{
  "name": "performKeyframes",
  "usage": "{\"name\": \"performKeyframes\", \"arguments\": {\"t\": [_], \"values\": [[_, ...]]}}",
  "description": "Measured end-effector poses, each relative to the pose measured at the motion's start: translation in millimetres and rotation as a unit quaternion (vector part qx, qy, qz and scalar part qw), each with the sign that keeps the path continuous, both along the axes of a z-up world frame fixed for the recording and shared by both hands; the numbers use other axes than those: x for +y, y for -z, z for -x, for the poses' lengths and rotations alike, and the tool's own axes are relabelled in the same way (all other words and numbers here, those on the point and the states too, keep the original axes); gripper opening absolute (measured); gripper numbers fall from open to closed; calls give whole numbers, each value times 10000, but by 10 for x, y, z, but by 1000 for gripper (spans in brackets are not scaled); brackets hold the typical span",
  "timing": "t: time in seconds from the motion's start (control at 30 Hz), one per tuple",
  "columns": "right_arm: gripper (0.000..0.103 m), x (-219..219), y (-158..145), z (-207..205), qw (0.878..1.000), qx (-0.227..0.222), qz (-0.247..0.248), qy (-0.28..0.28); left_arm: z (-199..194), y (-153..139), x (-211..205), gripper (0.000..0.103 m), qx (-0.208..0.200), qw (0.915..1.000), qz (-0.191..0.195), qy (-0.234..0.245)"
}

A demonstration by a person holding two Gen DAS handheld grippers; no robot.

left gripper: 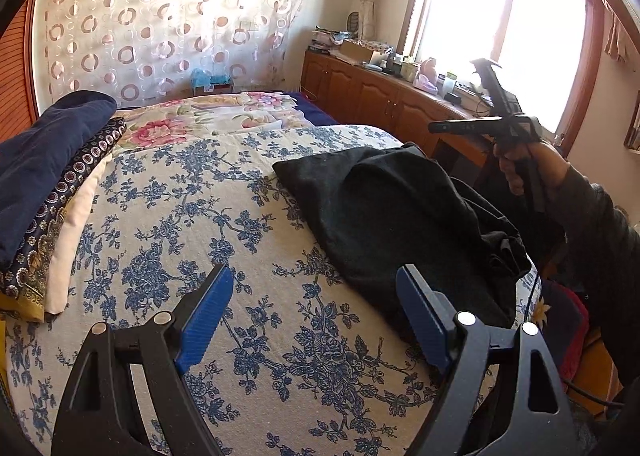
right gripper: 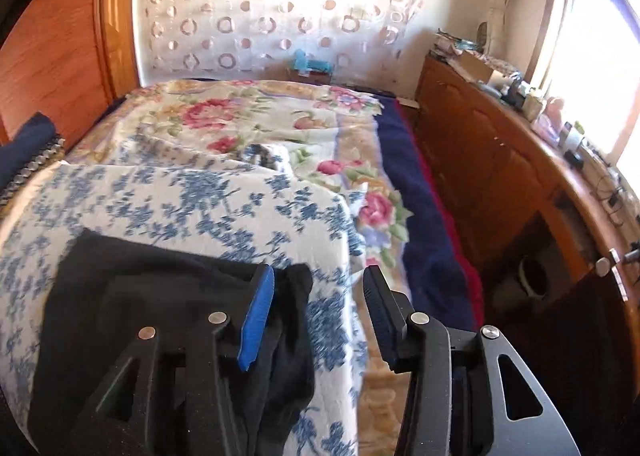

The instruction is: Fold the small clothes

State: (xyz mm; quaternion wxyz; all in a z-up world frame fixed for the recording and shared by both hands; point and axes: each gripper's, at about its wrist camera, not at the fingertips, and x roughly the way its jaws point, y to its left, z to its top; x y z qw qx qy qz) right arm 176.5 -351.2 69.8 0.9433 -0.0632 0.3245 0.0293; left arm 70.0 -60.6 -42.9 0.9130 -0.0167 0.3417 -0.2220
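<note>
Nearest in the left wrist view, the left hand-held gripper [left gripper: 314,316] hangs over the bed with its blue-padded jaws spread wide and nothing between them. Under it lies the white quilted bedspread with blue flower print [left gripper: 192,224]. Just beyond the right jaw, the crumpled black cloth garment [left gripper: 400,216] rests on that bedspread near the bed's right edge.

In the right wrist view, the right hand-held gripper [right gripper: 320,316] is likewise spread apart and empty, raised above the garment's right end; its left blue pad [right gripper: 258,320] shows in front of the black fabric, though contact cannot be judged. From the left camera this gripper appears held up in the person's right hand [left gripper: 528,164], past the garment.

At the bed's left side sits a stack of folded clothes [left gripper: 48,192]: dark navy on top, a patterned navy piece below, then cream.

Farther on, a cream blanket with pink roses [left gripper: 208,120] covers the bed. Beyond stand a circle-patterned sheer curtain [left gripper: 168,16] and a long wooden cabinet [left gripper: 380,100] whose top is crowded with small boxes and bottles, too small to identify, beneath a bright window [left gripper: 500,40].
</note>
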Motion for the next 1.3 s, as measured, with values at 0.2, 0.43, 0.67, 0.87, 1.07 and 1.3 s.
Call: {"name": "performKeyframes", "arguments": {"t": [0.2,0.43,0.67,0.87,1.07,1.3], "values": [[48,137,103,315,9945,82,-520,-900,-20,50,-59,84,59,10000,24,29],[48,348,433,23,9907,705,-555,-1027,-5,70,-135,84,69,9999,-34,102],[3,162,292,-82,9866,535,-707,-1373,6,101,-152,84,101,9999,-14,129],[4,-64,129,-219,9991,1,-172,-384,7,124,-200,84,126,9998,-26,182],[41,-136,144,34,9994,-67,-177,-305,18,164,-288,84,152,9994,-81,294],[41,4,274,1048,9956,-204,-184,-891,27,231,-428,84,206,9989,-114,405]]}}
